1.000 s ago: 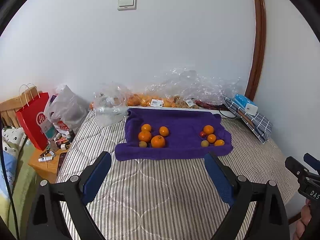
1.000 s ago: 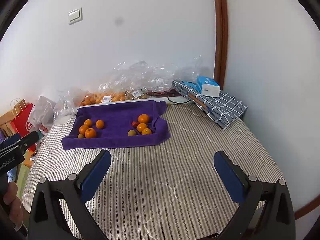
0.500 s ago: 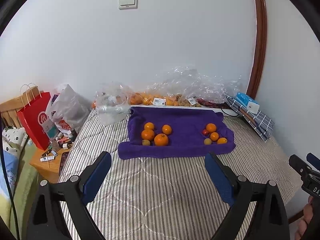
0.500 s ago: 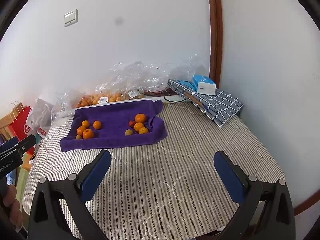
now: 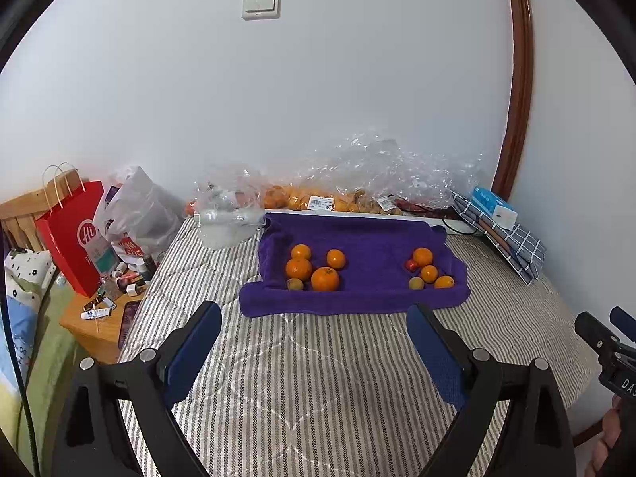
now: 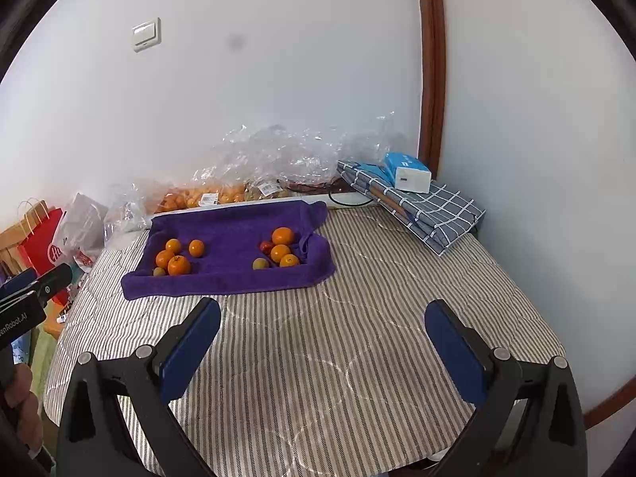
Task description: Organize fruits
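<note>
Both grippers stand wide with nothing between their blue pads. From its own camera, the left gripper (image 5: 314, 342) hangs over the striped mattress (image 5: 318, 377), short of the purple towel (image 5: 369, 246); the right gripper (image 6: 324, 338) does the same from further right, and its black nose also shows at the right edge of the left view, with fingers of the person's hand under it.

On the towel the fruit lies in two clusters, well apart. The left cluster (image 5: 314, 268) has four oranges bunched close together — the largest at the front — and a small greenish-brown fruit (image 5: 295, 284) just beside that one. The right cluster (image 5: 427, 272) sits near the towel's raised right edge: three smaller oranges, a small red fruit (image 5: 412, 265) and another greenish-brown one at the front.

Behind the towel, against the wall, crumpled clear plastic bags (image 5: 381, 175) hold more oranges, with a white price label showing. A folded blue checked cloth (image 6: 421, 206) with a blue and white box (image 6: 407, 173) on it lies at the mattress's far right corner. Off the left side stand a red paper bag (image 5: 67, 234) and a grey plastic bag (image 5: 139, 210) over a cluttered wooden bedside table (image 5: 93, 328).
</note>
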The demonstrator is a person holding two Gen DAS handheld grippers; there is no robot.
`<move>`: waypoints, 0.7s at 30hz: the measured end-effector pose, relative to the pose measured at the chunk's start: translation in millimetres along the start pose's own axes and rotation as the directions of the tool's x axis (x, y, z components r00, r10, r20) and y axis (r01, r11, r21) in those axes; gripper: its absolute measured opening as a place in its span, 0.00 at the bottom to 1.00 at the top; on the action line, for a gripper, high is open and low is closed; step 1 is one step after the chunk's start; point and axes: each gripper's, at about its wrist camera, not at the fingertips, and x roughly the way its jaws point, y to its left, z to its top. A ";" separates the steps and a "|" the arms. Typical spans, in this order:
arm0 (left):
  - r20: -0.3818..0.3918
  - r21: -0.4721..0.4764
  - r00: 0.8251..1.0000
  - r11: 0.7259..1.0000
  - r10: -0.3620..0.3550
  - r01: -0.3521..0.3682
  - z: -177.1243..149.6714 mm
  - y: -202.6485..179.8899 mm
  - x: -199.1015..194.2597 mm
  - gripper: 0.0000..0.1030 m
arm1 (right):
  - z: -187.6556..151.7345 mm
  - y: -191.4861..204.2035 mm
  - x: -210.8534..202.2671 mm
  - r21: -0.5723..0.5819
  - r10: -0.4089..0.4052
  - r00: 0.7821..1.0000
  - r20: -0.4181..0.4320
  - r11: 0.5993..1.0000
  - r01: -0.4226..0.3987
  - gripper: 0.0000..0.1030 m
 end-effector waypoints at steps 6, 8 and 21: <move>-0.002 0.001 1.000 1.000 -0.001 0.001 -0.2 0.4 -0.4 0.92 | -1.5 5.5 -1.0 -0.015 0.002 1.000 0.000 1.000 -0.002 0.98; -0.002 -0.001 1.000 1.000 0.002 -0.002 -0.7 0.5 -0.8 0.92 | -1.2 6.4 -0.3 -0.016 0.002 1.000 0.000 1.000 -0.002 0.98; 0.000 0.015 1.000 1.000 -0.002 0.002 -1.3 -1.2 -1.7 0.92 | -1.8 5.2 -0.7 -0.014 0.004 1.000 0.001 1.000 -0.004 0.98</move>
